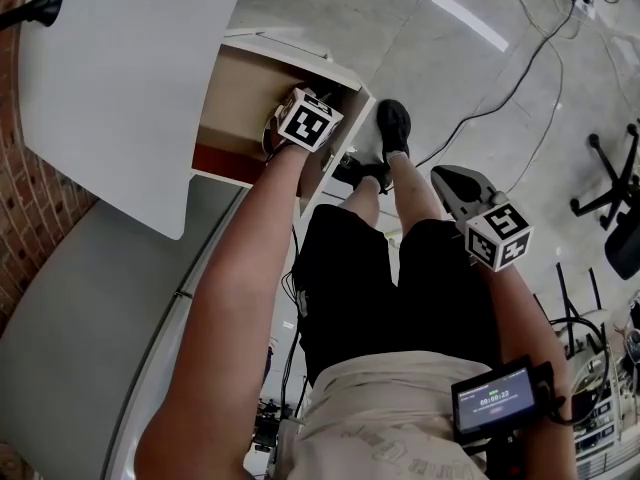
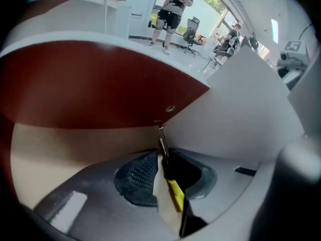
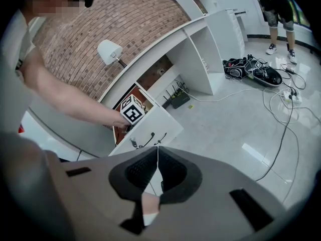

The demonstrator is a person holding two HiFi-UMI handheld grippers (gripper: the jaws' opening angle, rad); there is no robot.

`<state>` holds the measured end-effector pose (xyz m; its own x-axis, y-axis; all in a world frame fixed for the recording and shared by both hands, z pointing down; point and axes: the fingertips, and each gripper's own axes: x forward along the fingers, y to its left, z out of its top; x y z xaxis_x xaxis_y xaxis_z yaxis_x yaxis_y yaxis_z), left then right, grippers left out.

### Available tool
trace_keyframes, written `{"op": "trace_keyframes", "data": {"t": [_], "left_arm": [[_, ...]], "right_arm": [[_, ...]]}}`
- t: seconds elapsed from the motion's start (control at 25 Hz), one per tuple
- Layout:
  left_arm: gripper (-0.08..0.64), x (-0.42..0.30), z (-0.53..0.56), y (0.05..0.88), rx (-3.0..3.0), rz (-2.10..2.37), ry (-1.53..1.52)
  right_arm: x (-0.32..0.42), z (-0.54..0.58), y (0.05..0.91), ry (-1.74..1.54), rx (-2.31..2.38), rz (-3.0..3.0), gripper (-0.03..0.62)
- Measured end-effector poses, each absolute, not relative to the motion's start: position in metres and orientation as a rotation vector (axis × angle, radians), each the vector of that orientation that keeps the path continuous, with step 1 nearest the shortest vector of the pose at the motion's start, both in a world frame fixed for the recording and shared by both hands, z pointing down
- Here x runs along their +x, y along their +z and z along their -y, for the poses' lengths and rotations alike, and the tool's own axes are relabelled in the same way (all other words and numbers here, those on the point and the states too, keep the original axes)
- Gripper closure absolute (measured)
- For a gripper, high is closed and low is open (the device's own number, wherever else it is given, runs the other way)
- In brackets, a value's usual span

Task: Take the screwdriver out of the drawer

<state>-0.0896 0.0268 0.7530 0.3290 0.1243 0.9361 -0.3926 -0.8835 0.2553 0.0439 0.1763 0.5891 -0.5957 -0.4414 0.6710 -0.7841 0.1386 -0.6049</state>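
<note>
Grey left gripper (image 2: 161, 153) is reaching into the open pale-wood drawer (image 2: 60, 149), its jaws parted around a slim screwdriver with a black-and-yellow handle and thin metal shaft (image 2: 174, 191).

I am watching the drawer's bare floor, where the screwdriver is sitting close against one jaw with a gap showing beside the other, so nothing is pinching it yet. My grey right gripper (image 3: 157, 147) is hovering over the room floor, well apart, jaws together and empty. I am judging the tool light, stiff and smooth enough to roll or pivot, so I am planning to close on the thick handle, not the shaft.
</note>
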Motion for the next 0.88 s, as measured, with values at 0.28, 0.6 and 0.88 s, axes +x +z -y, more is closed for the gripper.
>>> {"op": "trace_keyframes", "data": {"t": [0.28, 0.6, 0.88], "left_arm": [[0.503, -0.090, -0.027, 0.755, 2.145, 0.225, 1.651], [0.522, -0.112, -0.029, 0.753, 2.003, 0.338, 1.635], [0.519, -0.141, -0.028, 0.748, 1.809, 0.608, 1.615]], "right_arm": [[0.042, -0.173, 0.589, 1.448, 1.196, 2.094, 0.584], [0.045, -0.172, 0.588, 1.449, 1.208, 2.087, 0.584], [0.044, -0.166, 0.588, 1.458, 1.213, 2.090, 0.584]]}}
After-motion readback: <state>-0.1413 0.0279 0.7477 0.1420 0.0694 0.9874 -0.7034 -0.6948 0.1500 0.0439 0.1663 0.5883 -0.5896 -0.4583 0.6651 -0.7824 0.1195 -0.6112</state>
